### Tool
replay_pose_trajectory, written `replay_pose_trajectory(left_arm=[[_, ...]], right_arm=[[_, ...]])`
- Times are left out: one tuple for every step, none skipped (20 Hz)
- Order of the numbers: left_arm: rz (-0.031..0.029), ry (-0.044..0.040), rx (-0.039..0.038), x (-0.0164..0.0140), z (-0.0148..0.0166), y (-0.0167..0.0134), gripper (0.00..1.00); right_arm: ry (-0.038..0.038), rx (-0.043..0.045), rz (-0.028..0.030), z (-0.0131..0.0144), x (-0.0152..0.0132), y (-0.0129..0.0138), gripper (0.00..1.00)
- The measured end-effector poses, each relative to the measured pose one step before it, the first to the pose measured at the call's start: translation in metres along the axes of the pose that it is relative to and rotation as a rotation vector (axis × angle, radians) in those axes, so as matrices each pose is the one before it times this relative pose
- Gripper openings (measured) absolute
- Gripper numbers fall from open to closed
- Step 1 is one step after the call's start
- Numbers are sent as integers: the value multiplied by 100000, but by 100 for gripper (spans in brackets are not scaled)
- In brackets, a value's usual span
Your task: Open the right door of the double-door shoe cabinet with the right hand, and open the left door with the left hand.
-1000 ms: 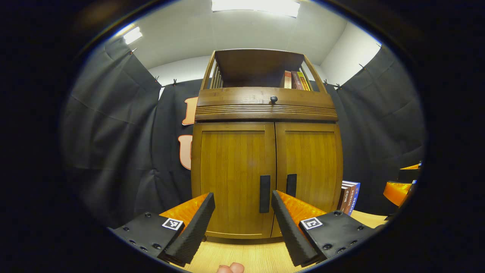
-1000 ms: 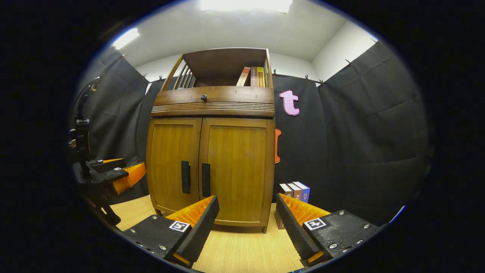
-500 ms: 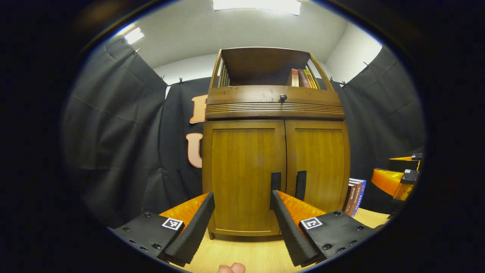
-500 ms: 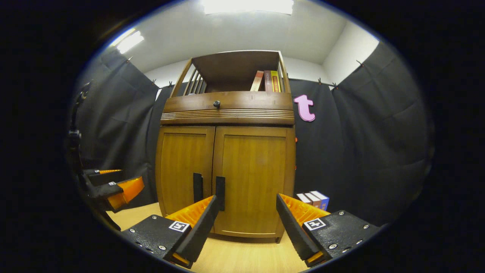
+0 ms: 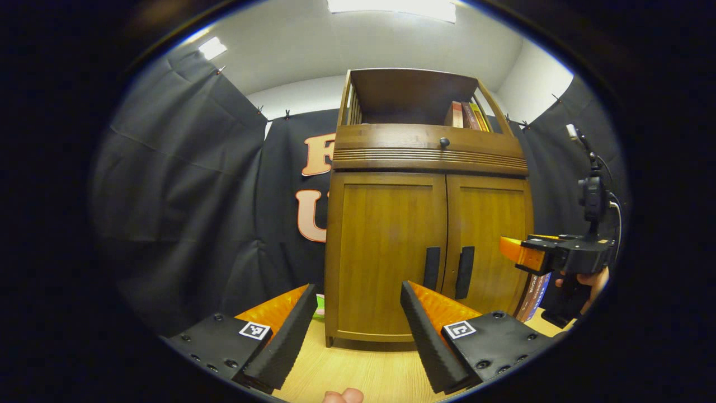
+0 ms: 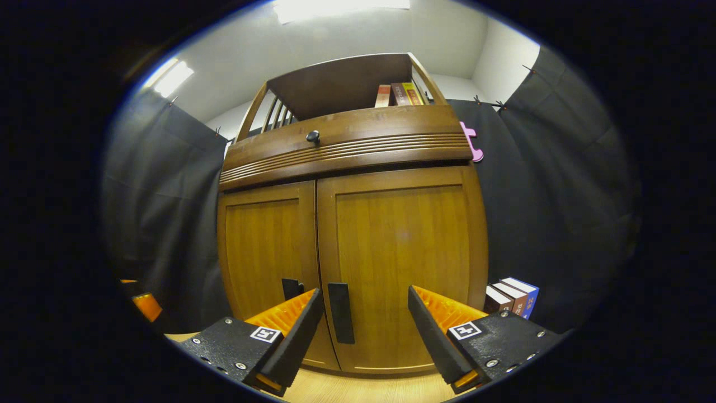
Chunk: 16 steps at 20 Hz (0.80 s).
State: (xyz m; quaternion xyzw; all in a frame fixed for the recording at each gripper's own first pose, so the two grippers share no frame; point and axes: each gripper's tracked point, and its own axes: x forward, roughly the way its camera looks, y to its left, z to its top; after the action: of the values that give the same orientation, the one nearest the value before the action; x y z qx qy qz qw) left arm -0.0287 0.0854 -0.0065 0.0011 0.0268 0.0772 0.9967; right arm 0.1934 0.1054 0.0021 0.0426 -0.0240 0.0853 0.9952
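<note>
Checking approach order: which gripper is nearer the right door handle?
Right. The right gripper is close in front of the right door handle, jaws open. The left gripper sits farther back, off to the cabinet's left.

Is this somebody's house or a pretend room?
Probably a pretend room, a recording booth: black cloth hangs pinned up as walls, one wooden shoe cabinet stands alone, and a hand holds the right gripper.

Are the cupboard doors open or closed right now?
Closed. The left door and right door sit flush, meeting at a thin middle seam. No claw touches their handles.
</note>
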Motion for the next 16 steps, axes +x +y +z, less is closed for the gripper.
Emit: replay_pose_trajectory(left_arm=[[393,245,1208,97,-66,438,97],[661,164,1541,-140,-108,521,95],[610,98,1451,61,-7,425,97],[278,274,742,258,-55,165,99],[87,37,728,131,83,161,97],[79,-535,900,133,109,111,95],[3,-300,915,181,161,131,95],[-618,-120,628,174,45,-67,95],[-835,-84,353,165,23,-94,97],[-742,-498,-38,174,244,-139,97],[-597,-825,-507,124,354,-141,97],[-503,-201,-386,79,15,-107,95],[-562,62,-266,180,1,-134,95],[-605,47,-181,-109,19,-214,95],[-121,-165,-92,102,72,30,96],[149,-65,-42,-27,36,175,96]], right_arm=[[388,-2097,-430,-622,1285,516,93],[986,-1568,232,-634,1023,490,93],[1796,-1097,350,-909,961,417,93],[1854,-597,-942,-921,914,34,93],[1342,-86,-897,-641,781,50,94],[498,24,-530,-396,617,-18,94],[43,-645,-823,-339,601,-52,94],[553,-897,-1318,-414,679,-97,94],[269,891,1472,-70,110,342,94],[349,851,-744,-244,502,107,94],[650,-66,-1144,-171,359,-136,84],[1147,-190,-1670,-403,488,-244,92],[1713,1070,-384,-527,387,57,92],[1983,1955,-246,-631,508,83,91],[1566,2698,-81,-404,494,-22,90],[1921,3518,408,-554,343,-184,89]])
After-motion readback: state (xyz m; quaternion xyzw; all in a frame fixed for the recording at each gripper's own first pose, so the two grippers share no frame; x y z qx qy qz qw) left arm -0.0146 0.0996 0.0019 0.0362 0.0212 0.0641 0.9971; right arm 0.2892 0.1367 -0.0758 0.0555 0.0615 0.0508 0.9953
